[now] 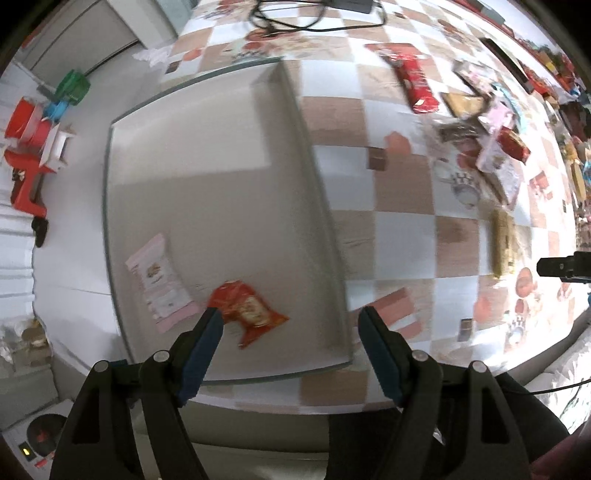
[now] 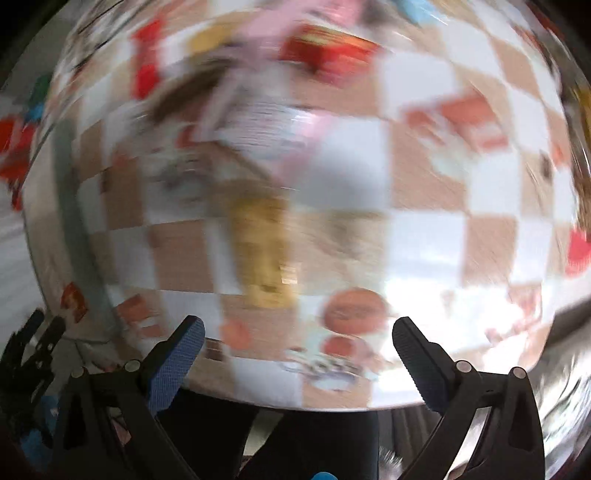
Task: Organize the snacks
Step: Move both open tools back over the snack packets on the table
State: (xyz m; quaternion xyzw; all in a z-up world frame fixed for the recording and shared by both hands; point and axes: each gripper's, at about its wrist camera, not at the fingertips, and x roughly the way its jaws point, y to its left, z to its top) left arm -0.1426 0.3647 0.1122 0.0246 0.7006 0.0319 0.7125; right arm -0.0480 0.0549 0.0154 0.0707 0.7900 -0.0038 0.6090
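In the left wrist view a grey tray (image 1: 221,166) lies on the checked tablecloth. A pink-and-white packet (image 1: 160,284) and a red-orange snack packet (image 1: 247,310) lie in its near part. My left gripper (image 1: 291,314) hangs above the tray's near right corner, open with nothing between its fingers; its left fingertip (image 1: 214,321) overlaps the red-orange packet's edge. The right wrist view is badly blurred. My right gripper (image 2: 298,325) stands wide open and empty over the cloth, with a golden packet (image 2: 264,251) ahead of it.
A heap of loose snacks (image 1: 480,122), a long red packet (image 1: 413,81) and a golden bar (image 1: 502,243) lie right of the tray. Black cables (image 1: 314,18) run along the far side. Red and green items (image 1: 29,140) sit off the table's left edge.
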